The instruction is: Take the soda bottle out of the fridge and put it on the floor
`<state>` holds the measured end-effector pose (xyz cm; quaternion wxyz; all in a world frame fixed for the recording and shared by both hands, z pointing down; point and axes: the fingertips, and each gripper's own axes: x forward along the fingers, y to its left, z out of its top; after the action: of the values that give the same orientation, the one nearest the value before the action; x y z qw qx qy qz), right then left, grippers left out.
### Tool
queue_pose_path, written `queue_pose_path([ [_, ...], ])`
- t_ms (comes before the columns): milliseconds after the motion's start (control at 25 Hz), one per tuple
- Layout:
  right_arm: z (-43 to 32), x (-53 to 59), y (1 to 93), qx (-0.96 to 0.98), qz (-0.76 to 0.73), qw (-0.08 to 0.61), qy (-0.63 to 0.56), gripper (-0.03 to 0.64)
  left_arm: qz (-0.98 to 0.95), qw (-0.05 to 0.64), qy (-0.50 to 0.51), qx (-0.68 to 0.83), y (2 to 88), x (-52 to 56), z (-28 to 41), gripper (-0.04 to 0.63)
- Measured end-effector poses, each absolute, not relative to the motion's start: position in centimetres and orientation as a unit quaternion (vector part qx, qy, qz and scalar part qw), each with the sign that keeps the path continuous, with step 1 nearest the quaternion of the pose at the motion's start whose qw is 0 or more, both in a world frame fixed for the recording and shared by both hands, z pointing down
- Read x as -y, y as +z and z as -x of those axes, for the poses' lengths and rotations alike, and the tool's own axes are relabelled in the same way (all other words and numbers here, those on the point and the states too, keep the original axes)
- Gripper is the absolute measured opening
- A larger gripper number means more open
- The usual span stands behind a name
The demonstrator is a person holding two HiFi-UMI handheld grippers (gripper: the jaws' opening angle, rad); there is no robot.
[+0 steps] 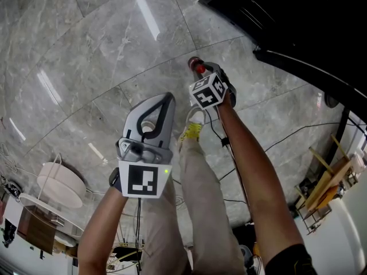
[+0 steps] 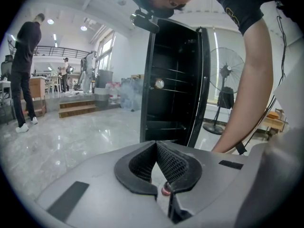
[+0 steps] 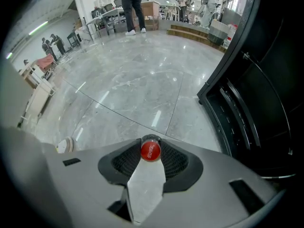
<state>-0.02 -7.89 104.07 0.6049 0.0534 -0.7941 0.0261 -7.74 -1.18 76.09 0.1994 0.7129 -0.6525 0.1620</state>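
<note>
Floor [image 1: 86, 56]: grey marble tiles with glare streaks, running across the whole head view.
Far left: a white round object [image 1: 59, 183] sits on the floor, well apart from both arms.
Left hand-held gripper [image 1: 165, 99]: held out over bare floor to the left of the person's legs. Its own view shows the jaw tips meeting with nothing gripped between the pads. It is angled toward the fridge and well apart from the bottle.
Centre: a yellow shoe [image 1: 194, 129] is planted on the floor between the two arms, just below the right hand-held gripper.
Right hand-held gripper [image 1: 202, 70]: pointed steeply down at the floor, marker cube uppermost. The jaws are partly closed, with the pads pressed on either side of the bottle top.
Bottle [image 3: 150, 151]: outside the fridge and upright in the right jaws, over the floor. Only the red cap [image 1: 196, 66] shows, and the body is hidden below the hand-held gripper. I cannot tell whether its base touches the floor.
Fridge [image 1: 298, 22]: black with its door swung open, on the floor to the right of the bottle, near it but apart.
</note>
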Motion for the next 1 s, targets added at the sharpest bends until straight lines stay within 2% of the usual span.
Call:
queue_pose_path([
  [480, -0.5, 8.1, 101.9, 0.792, -0.066, 0.606, 0.032, 0.116, -0.714, 0.184, 0.159, 0.657, 73.6, 1.7, 7.6, 0.017],
  [1000, -2.2, 8.5, 95.1, 0.794, -0.116, 0.594, 0.059, -0.003, -0.713, 0.174, 0.175, 0.656, 68.6, 1.5, 7.0, 0.017],
])
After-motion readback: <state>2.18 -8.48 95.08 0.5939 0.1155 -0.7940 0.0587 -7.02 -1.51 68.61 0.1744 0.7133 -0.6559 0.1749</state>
